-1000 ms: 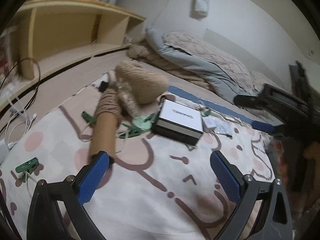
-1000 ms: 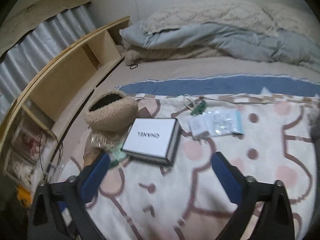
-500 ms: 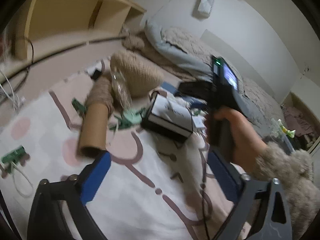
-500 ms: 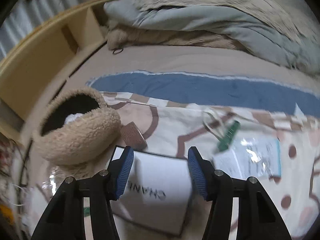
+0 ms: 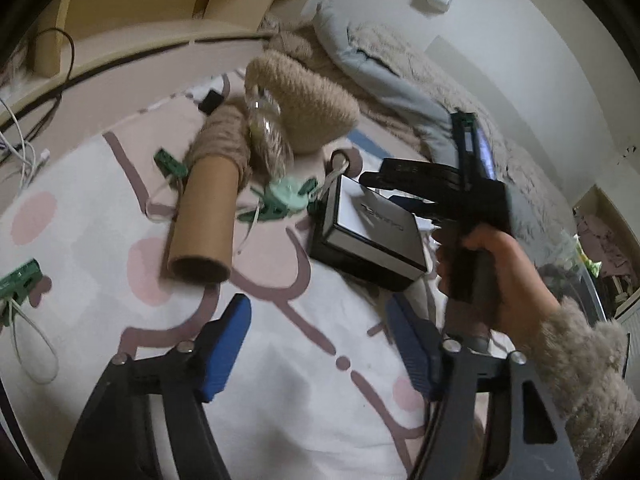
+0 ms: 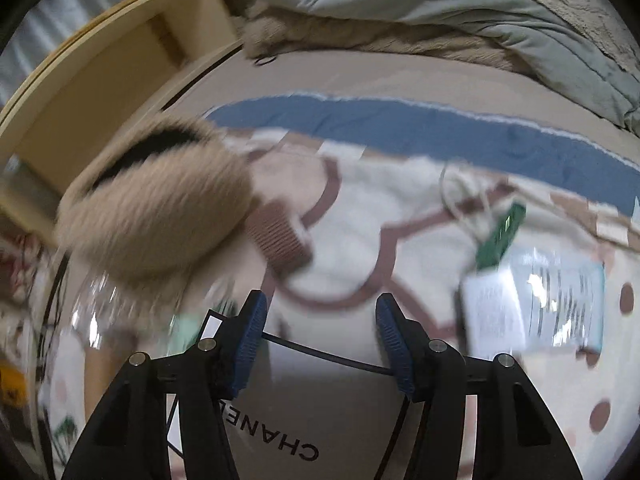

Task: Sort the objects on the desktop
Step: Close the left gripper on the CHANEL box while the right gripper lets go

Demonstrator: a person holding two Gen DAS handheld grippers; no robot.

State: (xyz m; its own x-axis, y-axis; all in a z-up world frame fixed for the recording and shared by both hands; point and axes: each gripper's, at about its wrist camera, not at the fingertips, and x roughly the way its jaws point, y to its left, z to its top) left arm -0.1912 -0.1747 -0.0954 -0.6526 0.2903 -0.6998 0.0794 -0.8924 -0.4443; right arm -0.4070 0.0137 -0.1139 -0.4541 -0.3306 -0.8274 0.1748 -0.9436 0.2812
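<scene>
Boxed item, white lid [image 6: 320, 412]: on the bed blanket [image 5: 280, 380], its far edge between my right jaws [image 6: 318, 340], pads apart from it. Left jaws [image 5: 320, 344]: just been closing, empty over bare blanket. Left view alone: cardboard tube [image 5: 206, 220] at 11 o'clock. Right view alone: plastic packet [image 6: 560, 304] at 2 o'clock.

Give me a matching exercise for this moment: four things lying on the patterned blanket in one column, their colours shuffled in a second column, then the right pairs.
Things:
1. cardboard tube
2. fluffy pouch
3. lidded box
4. circuit board

Colours:
A. green
B. white top, black sides
C. plain brown
D. beige, fuzzy

Pairs: 1-C, 2-D, 3-B, 4-A
</scene>
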